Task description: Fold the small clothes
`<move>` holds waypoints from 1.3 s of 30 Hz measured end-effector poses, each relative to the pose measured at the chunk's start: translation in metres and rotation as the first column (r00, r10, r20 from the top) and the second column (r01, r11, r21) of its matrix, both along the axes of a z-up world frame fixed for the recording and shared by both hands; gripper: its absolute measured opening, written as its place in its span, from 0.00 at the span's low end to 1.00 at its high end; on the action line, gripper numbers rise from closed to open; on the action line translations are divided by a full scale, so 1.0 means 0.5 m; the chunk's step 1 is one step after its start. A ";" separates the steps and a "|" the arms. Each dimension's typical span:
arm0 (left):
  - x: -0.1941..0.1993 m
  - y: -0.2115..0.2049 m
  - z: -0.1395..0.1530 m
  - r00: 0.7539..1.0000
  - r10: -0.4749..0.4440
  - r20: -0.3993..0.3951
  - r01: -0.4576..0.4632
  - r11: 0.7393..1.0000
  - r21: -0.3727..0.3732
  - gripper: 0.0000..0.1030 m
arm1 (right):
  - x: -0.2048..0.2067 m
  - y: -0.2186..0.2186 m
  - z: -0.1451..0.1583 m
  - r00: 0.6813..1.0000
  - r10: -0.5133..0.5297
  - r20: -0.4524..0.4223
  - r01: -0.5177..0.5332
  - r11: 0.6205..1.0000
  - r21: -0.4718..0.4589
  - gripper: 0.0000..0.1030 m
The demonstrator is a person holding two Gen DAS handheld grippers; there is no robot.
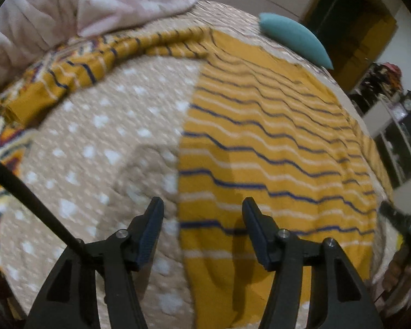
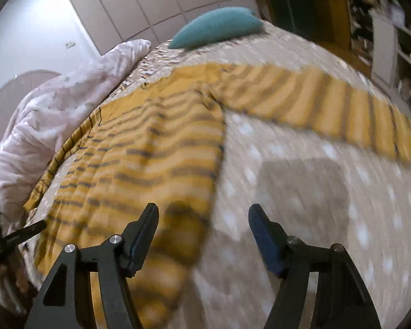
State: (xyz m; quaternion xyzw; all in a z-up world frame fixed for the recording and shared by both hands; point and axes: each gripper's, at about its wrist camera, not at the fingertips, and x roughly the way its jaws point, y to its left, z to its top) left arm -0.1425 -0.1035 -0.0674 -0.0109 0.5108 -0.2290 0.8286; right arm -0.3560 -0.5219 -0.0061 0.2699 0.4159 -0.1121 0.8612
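Note:
A mustard-yellow long-sleeved shirt (image 1: 274, 142) with navy and white stripes lies flat on a beige spotted bedspread (image 1: 101, 142). Its left sleeve (image 1: 76, 68) stretches out toward the left. In the right wrist view the shirt body (image 2: 150, 159) lies at left and the other sleeve (image 2: 328, 101) reaches out to the right. My left gripper (image 1: 202, 211) is open and empty, above the shirt's lower left edge. My right gripper (image 2: 202, 216) is open and empty, above the shirt's lower right edge. The right view is blurred.
A teal pillow (image 1: 296, 38) lies beyond the shirt, also in the right wrist view (image 2: 219, 27). A crumpled pale pink duvet (image 1: 82, 2) is heaped at the bed's far left (image 2: 57, 107). Shelves and clutter (image 1: 397, 109) stand past the bed's right edge.

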 end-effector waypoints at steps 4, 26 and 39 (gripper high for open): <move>-0.026 -0.029 -0.009 0.999 -0.043 0.004 0.043 0.999 -0.023 0.59 | -0.065 0.033 -0.035 1.000 0.030 0.008 -0.030 1.000 0.009 0.72; -0.153 0.015 0.056 0.998 -0.061 0.001 0.061 0.997 -0.041 0.11 | -0.147 0.133 -0.014 0.993 0.119 -0.007 -0.118 0.989 0.087 0.08; -0.144 0.076 0.105 0.989 0.061 0.132 -0.052 0.996 -0.068 0.58 | -0.167 -0.087 0.012 0.971 -0.238 0.036 0.239 0.970 -0.039 0.31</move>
